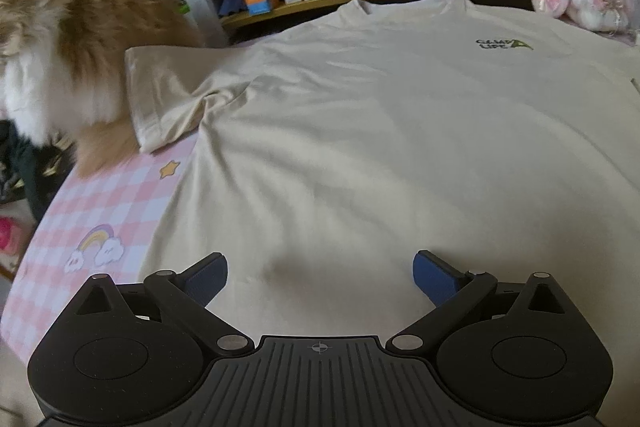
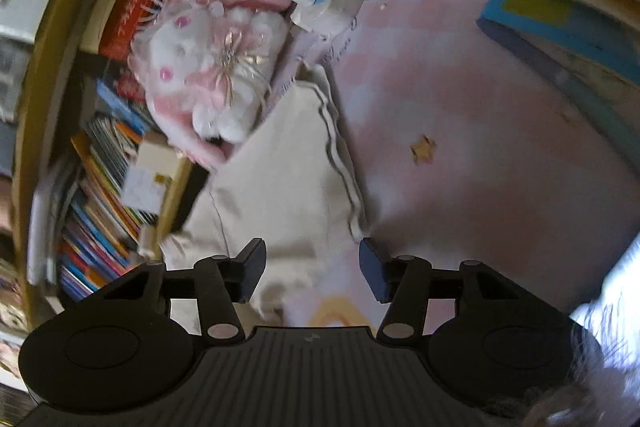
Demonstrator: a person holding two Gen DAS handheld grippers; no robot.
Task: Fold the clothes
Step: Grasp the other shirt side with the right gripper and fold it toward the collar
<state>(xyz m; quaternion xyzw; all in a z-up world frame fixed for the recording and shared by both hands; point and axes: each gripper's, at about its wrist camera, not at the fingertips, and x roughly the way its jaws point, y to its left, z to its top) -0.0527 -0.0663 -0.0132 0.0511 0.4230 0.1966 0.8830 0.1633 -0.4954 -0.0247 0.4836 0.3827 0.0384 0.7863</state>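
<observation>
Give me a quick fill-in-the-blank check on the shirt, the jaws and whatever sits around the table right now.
1. The cream T-shirt lies spread flat with its printed logo facing ____.
2. Jaws of the left gripper stand ____, nothing between them.
3. At the shirt's left sleeve stands a fluffy ____.
4. The right gripper points at the other sleeve, beside a pink-and-white ____ toy.

Missing words: up; open; cat; plush

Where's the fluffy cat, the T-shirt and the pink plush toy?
cat point(image 1: 80, 39), left wrist view, on its orange back fur.
T-shirt point(image 1: 380, 131), left wrist view, on its chest.
pink plush toy point(image 2: 208, 67), right wrist view, on its white body.
</observation>
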